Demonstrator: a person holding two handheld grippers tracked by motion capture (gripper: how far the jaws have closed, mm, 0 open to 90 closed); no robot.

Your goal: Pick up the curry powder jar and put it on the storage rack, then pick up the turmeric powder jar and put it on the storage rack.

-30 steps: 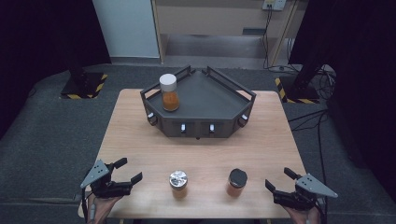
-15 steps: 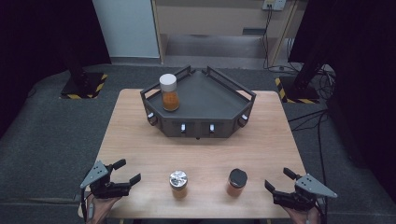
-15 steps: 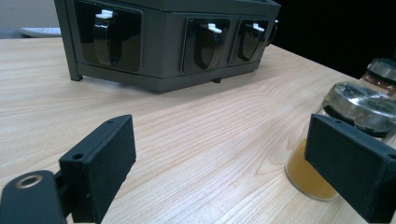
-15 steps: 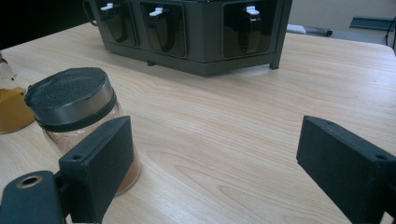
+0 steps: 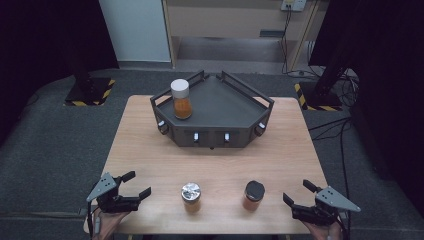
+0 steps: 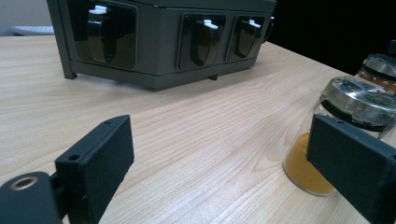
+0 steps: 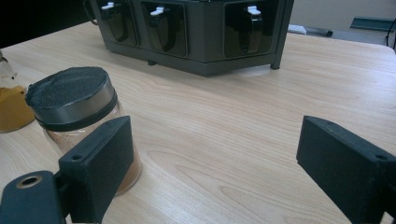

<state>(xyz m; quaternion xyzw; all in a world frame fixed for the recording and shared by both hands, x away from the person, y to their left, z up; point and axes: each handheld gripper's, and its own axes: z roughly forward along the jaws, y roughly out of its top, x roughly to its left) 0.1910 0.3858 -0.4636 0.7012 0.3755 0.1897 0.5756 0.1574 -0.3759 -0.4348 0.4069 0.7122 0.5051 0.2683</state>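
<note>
— Left gripper [image 5: 136, 186] first: where do you have it?

— You hold it low at the bottom left of the high view, your hand [image 5: 106, 223] coming up from the frame's lower edge, the tool lying nearly level and pointing right. Its jaws have just been opening and now stand wide, with bare table [image 5: 150, 145] between them. The silver-lidded jar [image 5: 191, 197] stands to its right, bottom centre, apart from it; in the left gripper view that jar sits behind the right-hand jaw.

— And the right gripper [image 5: 295, 194]?

— Bottom right, mirrored: level, pointing left, released, nothing gripped. The black-lidded jar [image 5: 254, 195] stands near it, untouched, by the left-hand jaw in the right gripper view.

— Anything farther up?

— A white-capped jar [image 5: 181, 98] stands upright in the dark tray [image 5: 235, 100] at upper centre.
</note>
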